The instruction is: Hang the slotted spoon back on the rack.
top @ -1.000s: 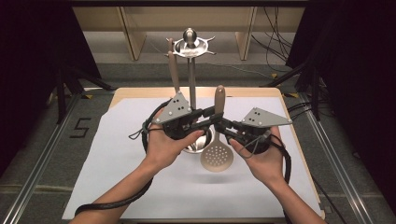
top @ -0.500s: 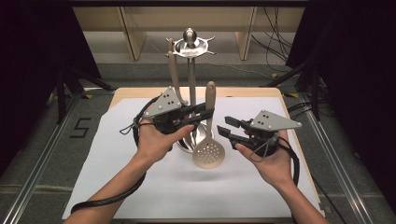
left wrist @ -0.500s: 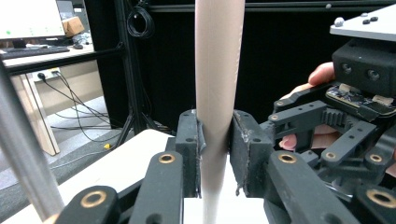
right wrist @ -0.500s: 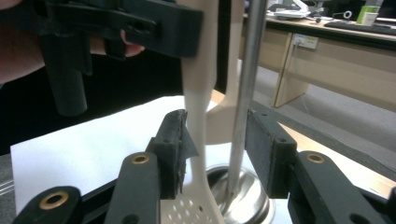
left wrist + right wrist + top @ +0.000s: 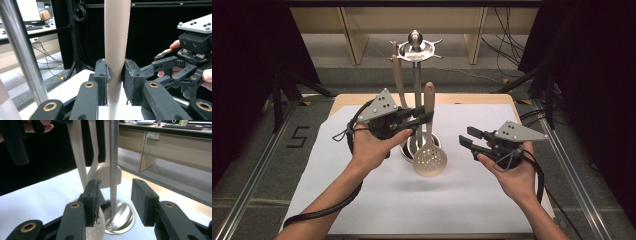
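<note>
My right hand-held gripper [image 5: 468, 140] has just let go, its jaws having opened, and has pulled away empty; my left hand-held gripper [image 5: 428, 118] clamps the slotted spoon [image 5: 430, 159] by its stiff, light handle, hanging before the utensil stand [image 5: 415, 50] over the table [image 5: 472, 200].
</note>
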Available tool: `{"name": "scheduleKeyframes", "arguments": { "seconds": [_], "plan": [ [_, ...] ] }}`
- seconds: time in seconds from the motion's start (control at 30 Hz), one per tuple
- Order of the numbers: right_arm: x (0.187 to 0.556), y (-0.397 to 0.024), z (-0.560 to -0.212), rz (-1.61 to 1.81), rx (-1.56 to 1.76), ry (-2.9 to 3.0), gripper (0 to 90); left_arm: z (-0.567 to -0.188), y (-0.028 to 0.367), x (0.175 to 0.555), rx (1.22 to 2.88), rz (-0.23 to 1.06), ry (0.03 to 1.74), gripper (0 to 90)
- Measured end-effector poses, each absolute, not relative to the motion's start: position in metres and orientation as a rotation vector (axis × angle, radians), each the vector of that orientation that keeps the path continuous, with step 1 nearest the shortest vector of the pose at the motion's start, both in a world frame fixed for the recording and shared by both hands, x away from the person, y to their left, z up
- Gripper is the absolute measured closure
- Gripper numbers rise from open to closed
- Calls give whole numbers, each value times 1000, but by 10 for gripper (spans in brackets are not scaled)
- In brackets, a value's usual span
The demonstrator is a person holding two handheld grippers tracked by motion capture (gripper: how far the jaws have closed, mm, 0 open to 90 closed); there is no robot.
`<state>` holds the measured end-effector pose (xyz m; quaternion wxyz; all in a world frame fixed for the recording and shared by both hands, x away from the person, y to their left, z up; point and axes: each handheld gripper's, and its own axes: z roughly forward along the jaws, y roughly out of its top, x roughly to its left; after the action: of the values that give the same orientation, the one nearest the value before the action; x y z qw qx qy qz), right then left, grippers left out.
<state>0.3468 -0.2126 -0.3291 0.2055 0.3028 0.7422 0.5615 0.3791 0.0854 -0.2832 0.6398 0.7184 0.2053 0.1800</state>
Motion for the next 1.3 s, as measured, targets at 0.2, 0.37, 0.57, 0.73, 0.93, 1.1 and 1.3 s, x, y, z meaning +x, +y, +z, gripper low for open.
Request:
{"name": "scheduleKeyframes", "arguments": {
  "seconds": [0.2,0.37,0.57,0.73,0.93,1.1,1.3],
  "plan": [
    [349,-219,-333,1570,857,2057,588,-282,89,380,1633,412,480,734],
    [351,-223,-338,1556,868,2052,588,-279,93,383,1636,431,478,734],
    [351,-225,-341,1540,908,2059,588,-277,95,383,1629,433,484,734],
    [352,-226,-343,1549,913,2057,587,-277,97,384,1627,435,487,734],
    [353,-228,-345,1544,917,2058,587,-275,99,385,1631,443,487,734],
    [353,-230,-345,1526,924,2042,587,-274,100,386,1623,447,489,734],
    [353,-232,-347,1523,927,2049,585,-273,101,387,1624,448,493,734]
  ]
}}
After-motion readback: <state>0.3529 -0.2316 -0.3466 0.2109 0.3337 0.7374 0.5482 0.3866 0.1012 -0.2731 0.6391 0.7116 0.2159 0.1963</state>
